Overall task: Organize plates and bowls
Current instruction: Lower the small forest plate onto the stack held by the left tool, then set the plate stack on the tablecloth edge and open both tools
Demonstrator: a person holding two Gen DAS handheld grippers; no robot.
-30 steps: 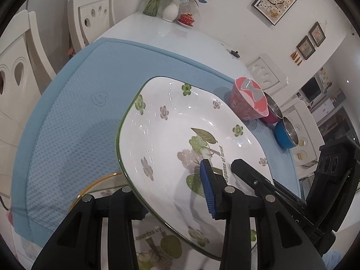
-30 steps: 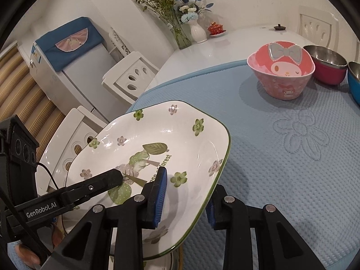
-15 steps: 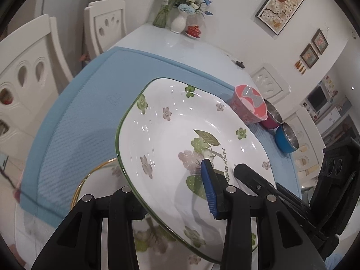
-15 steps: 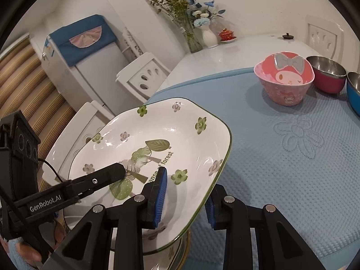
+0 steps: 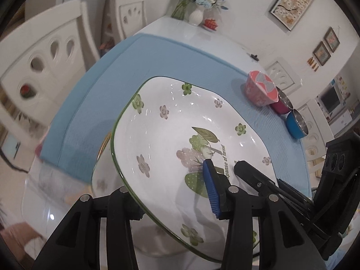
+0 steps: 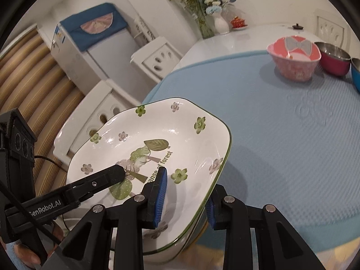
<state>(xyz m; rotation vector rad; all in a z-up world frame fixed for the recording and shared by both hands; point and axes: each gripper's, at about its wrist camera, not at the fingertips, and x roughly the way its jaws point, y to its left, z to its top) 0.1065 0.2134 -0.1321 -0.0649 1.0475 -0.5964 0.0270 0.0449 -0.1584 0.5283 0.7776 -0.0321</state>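
A white square plate [image 5: 168, 139] with green flowers and a green rim hangs tilted above the table's near edge, held from two sides. My left gripper [image 5: 166, 186] has the plate's rim between its jaws, blue pad on the inside and the other finger underneath; the jaws are opening. My right gripper [image 6: 186, 191] is shut on the opposite rim of the plate [image 6: 180, 135], its blue pad inside. Under it lies a second floral plate [image 5: 101, 180] on a gold-rimmed one. A pink bowl [image 6: 292, 60], a red bowl [image 6: 335, 58] and a blue bowl [image 6: 355, 74] stand far right.
A blue mat [image 6: 270, 135] covers most of the white table. White chairs [image 5: 45, 63] stand along the left side. A vase of flowers [image 5: 195, 15] is at the far end. A small fridge [image 6: 90, 45] stands by the wall.
Both grippers have carried the plate together toward the table's near left edge. The bowls look farther away, and more of the chairs and floor shows at the left.
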